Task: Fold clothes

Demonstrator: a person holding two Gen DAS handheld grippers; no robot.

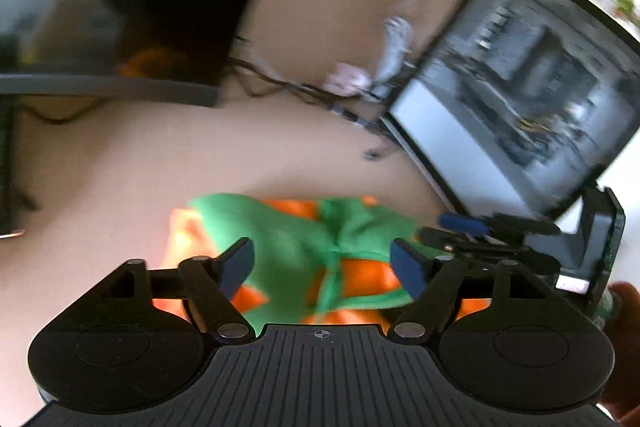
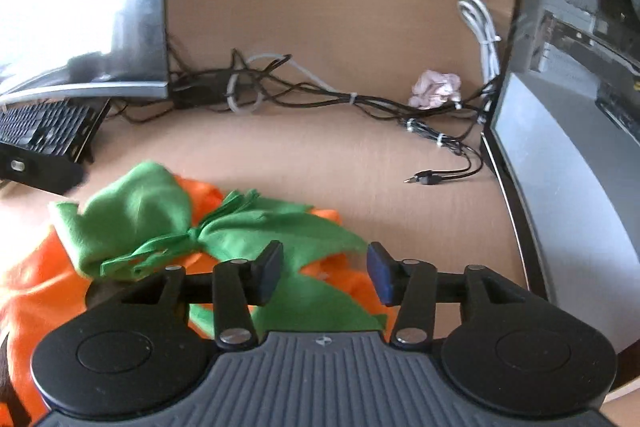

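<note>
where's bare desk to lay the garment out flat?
Best bare patch: the tan desk between the orange-and-green garment and the cable bundle, bordered by the keyboard at the view's left and the monitor at its right. The audio jack intrudes at its right. Crowded along the cables and by the crumpled tissue.

Garment [image 2: 168, 227] on desk [image 2: 320, 7] btwn 2 monitors, cables [image 2: 320, 95] behind it, keyboard [image 2: 44, 127] left.

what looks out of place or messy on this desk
A crumpled tissue lies among tangled cables at the back of the desk, and a loose audio plug trails forward. The orange and green garment is bunched, not flat.
</note>
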